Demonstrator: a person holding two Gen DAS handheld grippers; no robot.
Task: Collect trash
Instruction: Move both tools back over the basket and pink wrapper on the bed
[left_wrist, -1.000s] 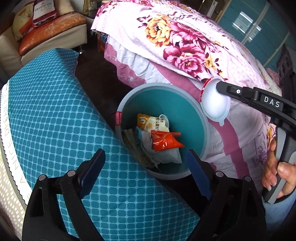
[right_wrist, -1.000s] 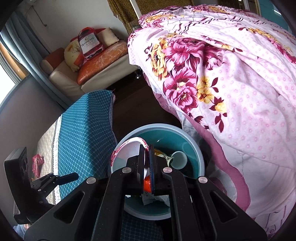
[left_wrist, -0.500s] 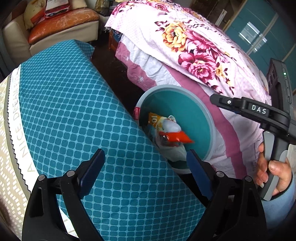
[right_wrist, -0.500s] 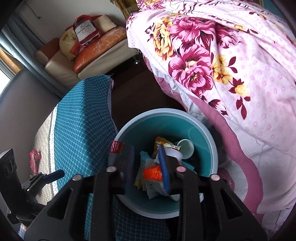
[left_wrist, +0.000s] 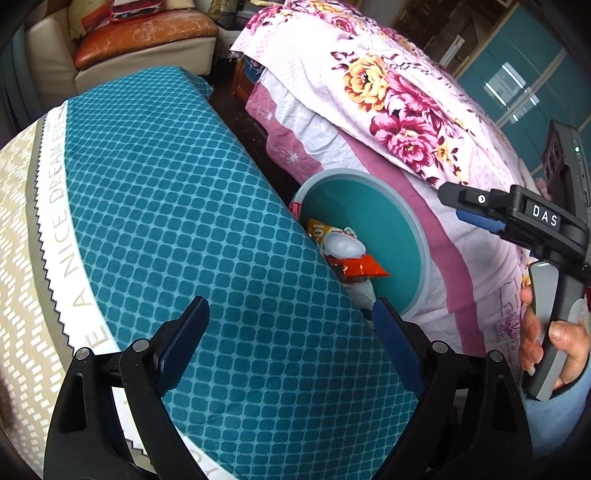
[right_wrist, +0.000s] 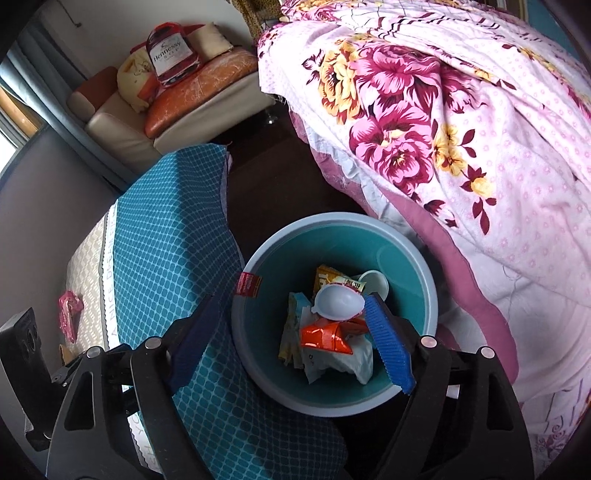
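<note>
The left gripper (left_wrist: 288, 332) points steeply downward, its two black arms rising from the bottom edge of its own wrist view at seven and five o'clock. Its blue pads (left_wrist: 183, 349) stand wide apart with nothing between them.

The right gripper (right_wrist: 291, 339) tilts down just as steeply; its jaws are opening, and no thing is pressed between the ribbed blue pads (right_wrist: 388, 347).

In the left wrist view the right gripper enters from three o'clock, its tips aimed toward nine o'clock. The person's right hand (left_wrist: 550, 336) wraps the grey handle at four o'clock, fingers curled round the front, a light blue sleeve (left_wrist: 554, 413) at the wrist below.
</note>
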